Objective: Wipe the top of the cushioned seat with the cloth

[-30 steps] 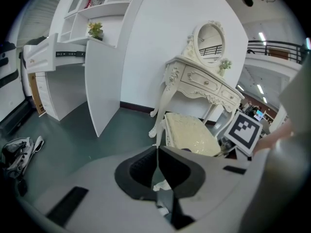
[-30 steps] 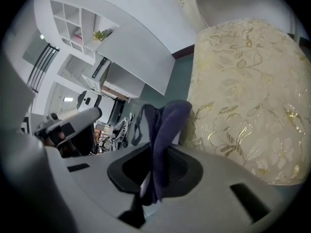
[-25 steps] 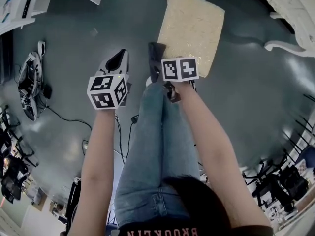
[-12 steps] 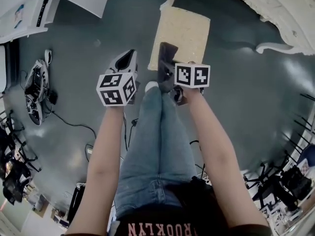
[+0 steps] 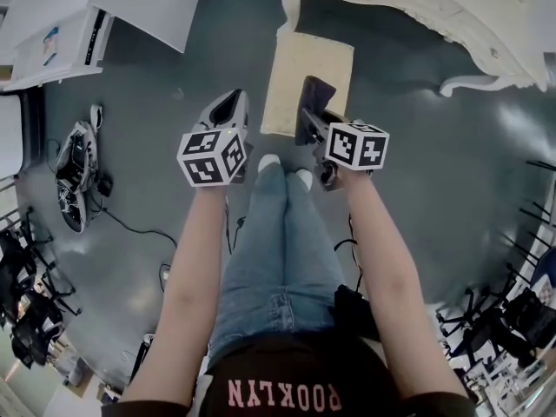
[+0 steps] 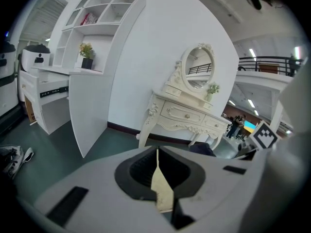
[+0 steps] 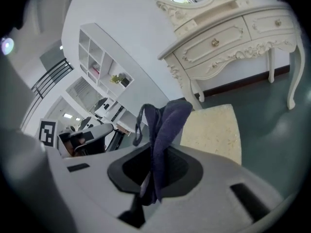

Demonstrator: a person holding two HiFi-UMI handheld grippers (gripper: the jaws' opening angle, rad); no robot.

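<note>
Grey-green floor; cushioned seat before dressing table, seen from above in head view only. Dark cloth pinched in right gripper jaws, at seat's near edge. Left gripper jaws pressed together, nothing held. Mirror shown by left gripper view alone

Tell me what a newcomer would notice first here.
The dark cloth stands out, pinched upright in the shut right gripper. Just beyond it is the cream cushioned seat, set in front of an ornate white dressing table with an oval mirror. The left gripper is shut on nothing.
</note>
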